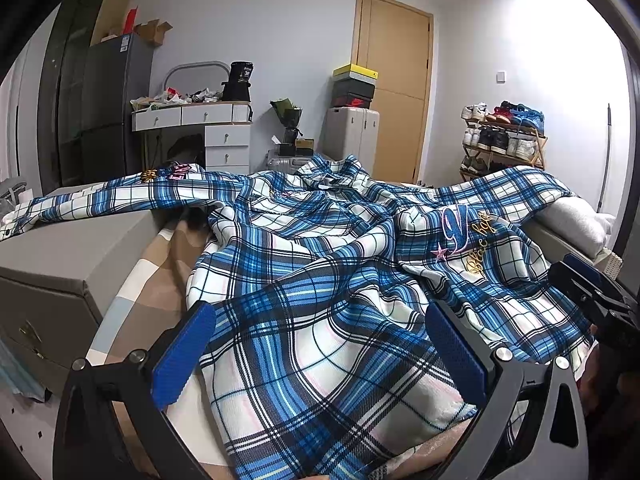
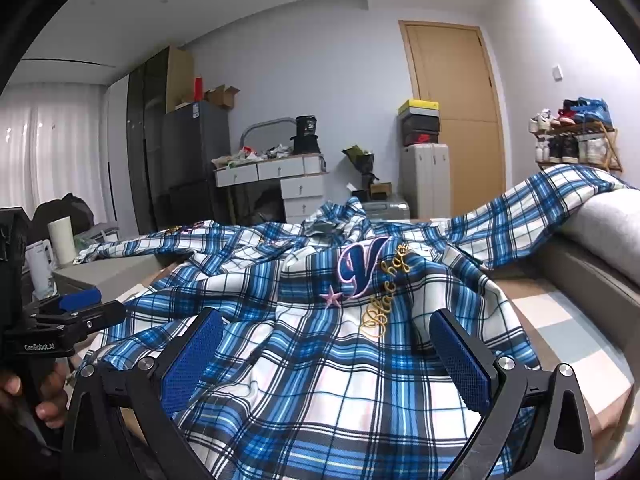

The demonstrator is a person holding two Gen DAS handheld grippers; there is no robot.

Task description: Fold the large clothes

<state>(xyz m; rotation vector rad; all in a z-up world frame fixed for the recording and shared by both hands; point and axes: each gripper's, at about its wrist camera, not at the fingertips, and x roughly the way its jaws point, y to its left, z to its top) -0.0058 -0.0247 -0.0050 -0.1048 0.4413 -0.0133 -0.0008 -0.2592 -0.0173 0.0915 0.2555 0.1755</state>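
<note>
Bedroom conditions were cluttered: beyond the jaws we noted a wooden door (image 1: 390,92), a white dresser (image 1: 200,128) and a shoe rack (image 1: 506,136) against the far wall.

From the left wrist view, we found the left gripper (image 1: 318,352) with its jaws spread wide, gripping nothing. The plaid shirt (image 1: 320,264) lay rumpled on the bed (image 1: 148,280), its hem passing between and beneath the two blue pads (image 1: 184,354). One sleeve ran off ahead and to the left of the jaws over a grey box (image 1: 60,252); the other ran ahead and to the right over a grey cushion (image 1: 576,220). The right gripper (image 1: 592,292) showed just outside the right jaw, seen side-on.

From the right wrist view, we found the right gripper (image 2: 326,356) likewise wide, nothing clamped, with the shirt (image 2: 312,360) spread between its pads (image 2: 192,360). An embroidered "V" emblem (image 2: 360,268) sat just ahead of the jaws, near centre. The left gripper (image 2: 80,308) stood outside the left jaw, held by a hand (image 2: 36,396). Whether either set of pads touched the cloth, we could not tell.
</note>
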